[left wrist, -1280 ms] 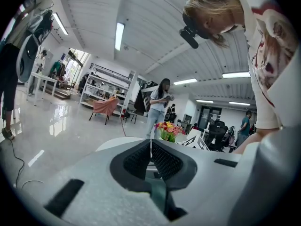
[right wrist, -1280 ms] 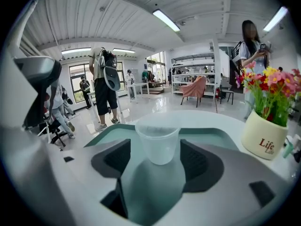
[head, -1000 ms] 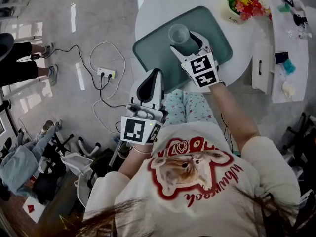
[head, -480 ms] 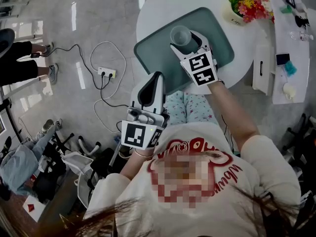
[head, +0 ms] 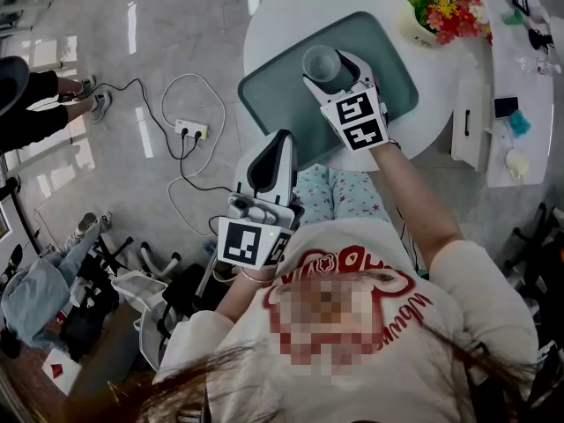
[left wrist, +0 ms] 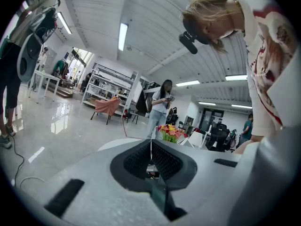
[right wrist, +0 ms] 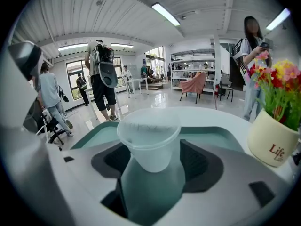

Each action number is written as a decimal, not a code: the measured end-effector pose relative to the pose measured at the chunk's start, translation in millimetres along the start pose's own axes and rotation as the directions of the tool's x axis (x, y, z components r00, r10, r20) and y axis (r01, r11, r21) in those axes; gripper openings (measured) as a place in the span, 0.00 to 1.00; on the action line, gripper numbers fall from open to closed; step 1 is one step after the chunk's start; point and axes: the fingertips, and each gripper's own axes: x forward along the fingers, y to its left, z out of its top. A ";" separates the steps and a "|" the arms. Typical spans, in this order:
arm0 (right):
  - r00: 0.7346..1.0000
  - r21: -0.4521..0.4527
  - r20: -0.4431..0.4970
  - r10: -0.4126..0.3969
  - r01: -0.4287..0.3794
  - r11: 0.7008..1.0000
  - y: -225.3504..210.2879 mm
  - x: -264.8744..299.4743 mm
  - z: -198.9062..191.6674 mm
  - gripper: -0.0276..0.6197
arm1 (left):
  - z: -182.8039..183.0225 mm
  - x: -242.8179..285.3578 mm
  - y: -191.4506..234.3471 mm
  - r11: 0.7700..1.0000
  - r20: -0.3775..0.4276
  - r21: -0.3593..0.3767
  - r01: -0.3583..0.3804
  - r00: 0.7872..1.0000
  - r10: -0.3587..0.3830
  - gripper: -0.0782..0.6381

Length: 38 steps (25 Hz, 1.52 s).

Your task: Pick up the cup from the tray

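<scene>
We find the right gripper (head: 337, 73) with jaws clamped on the cup (head: 319, 61) over the tray (head: 280, 95); lift-off unconfirmed. The left gripper (head: 275, 148) idles, jaws together.

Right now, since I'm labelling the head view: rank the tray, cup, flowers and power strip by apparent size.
1. tray
2. flowers
3. cup
4. power strip
The strip lies on the floor, farther from the camera, so its true rank is unsure.
</scene>
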 end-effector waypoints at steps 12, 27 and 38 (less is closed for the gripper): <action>1.000 -0.034 -0.023 0.016 -0.016 0.999 0.0 6.5 3.7 0.51 | 2.5 0.6 -0.3 1.000 0.001 0.004 -0.011 1.000 0.011 0.13; 0.998 -0.054 -0.054 0.020 -0.023 0.998 -4.0 15.2 6.8 0.51 | 2.4 1.7 0.2 1.000 -0.005 0.007 -0.022 1.000 0.022 0.13; 1.000 -0.013 -0.015 0.004 -0.004 1.000 -8.0 8.8 14.7 0.50 | 4.2 -0.5 0.4 0.999 0.003 0.010 -0.030 1.000 0.030 0.13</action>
